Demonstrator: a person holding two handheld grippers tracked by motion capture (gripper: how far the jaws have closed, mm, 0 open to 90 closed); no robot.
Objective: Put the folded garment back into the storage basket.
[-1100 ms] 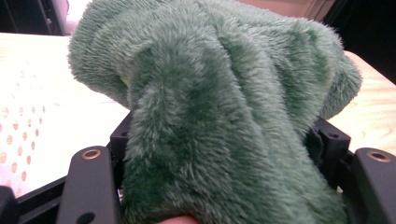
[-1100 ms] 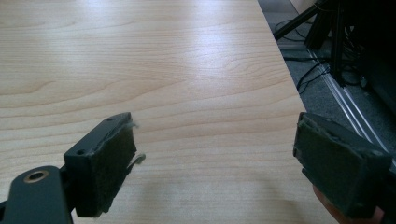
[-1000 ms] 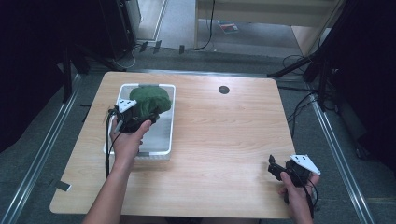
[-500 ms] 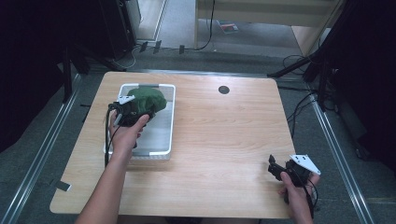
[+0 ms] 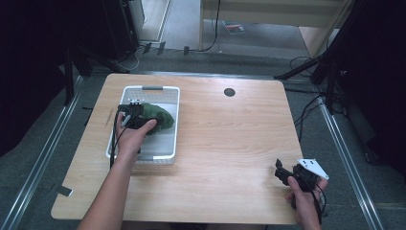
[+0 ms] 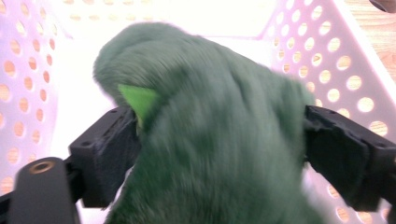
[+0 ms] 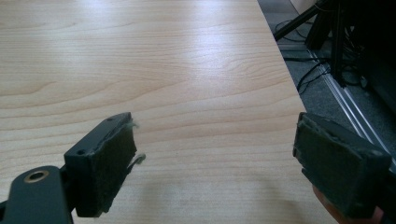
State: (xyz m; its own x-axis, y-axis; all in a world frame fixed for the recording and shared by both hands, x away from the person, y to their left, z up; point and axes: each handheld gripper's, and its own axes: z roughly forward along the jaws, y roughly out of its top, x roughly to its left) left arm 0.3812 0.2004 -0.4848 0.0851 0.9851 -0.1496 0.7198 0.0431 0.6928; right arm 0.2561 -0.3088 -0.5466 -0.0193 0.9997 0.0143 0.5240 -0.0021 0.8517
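The left gripper (image 5: 136, 115) clamps the green plush toy (image 6: 215, 140) inside the white perforated basket (image 5: 165, 148), left of frame centre; the right gripper (image 7: 215, 163) (jaws wide, empty) waits lower right.

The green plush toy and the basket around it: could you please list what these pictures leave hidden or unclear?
- Green plush toy: blurred in the left gripper view; its lower part is cut off by the bottom edge, so its shape is unclear.
- Same toy in the high view: partly covered by the left gripper and hand.
- White basket floor: hidden under the toy in the left gripper view.
- Dark round spot: too small to identify.
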